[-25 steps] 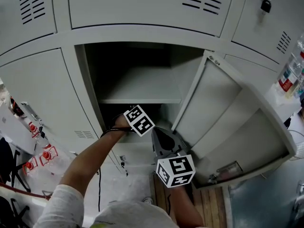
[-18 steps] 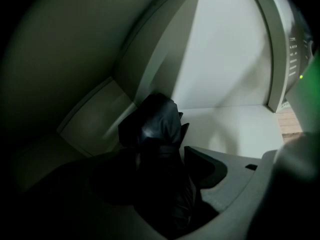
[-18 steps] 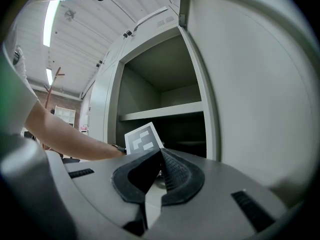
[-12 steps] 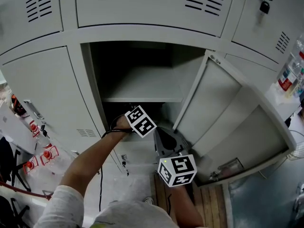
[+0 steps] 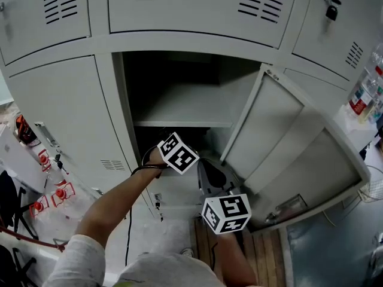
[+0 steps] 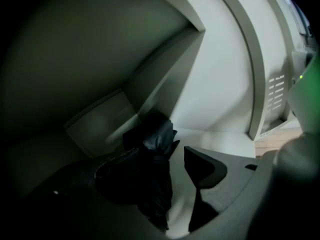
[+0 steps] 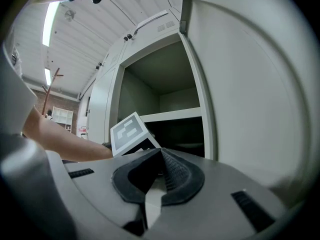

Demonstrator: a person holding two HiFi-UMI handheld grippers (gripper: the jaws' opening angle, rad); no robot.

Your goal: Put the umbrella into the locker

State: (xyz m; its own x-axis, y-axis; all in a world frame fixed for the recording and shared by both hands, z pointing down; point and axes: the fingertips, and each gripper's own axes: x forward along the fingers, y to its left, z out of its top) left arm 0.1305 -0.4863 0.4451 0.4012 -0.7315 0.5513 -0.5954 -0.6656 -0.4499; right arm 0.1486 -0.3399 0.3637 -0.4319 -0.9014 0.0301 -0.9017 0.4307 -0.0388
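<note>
The black folded umbrella [image 6: 159, 136] lies in the dark lower compartment of the open grey locker [image 5: 179, 123], under its shelf. My left gripper [image 6: 161, 154] reaches into that compartment and is open. The umbrella sits between its jaws against the left one, and a strip of pale locker floor shows before the right one. In the head view only the left gripper's marker cube [image 5: 177, 153] shows at the compartment's mouth. My right gripper [image 7: 160, 153] is shut on nothing. It hangs outside the locker [image 5: 207, 173], below the opening and beside the door [image 5: 281, 142], which stands open to the right.
Closed locker doors surround the open one, one at the top right with a padlock [image 5: 331, 9]. Bottles [image 5: 362, 97] stand at the far right. Red-tagged items [image 5: 57, 193] and a black cable [image 5: 125, 238] lie at lower left. Wooden floor [image 5: 263, 256] shows below.
The head view has drifted slightly, so the locker sits a little further right. Both grippers stay about where they were, the left one inside the lower compartment.
</note>
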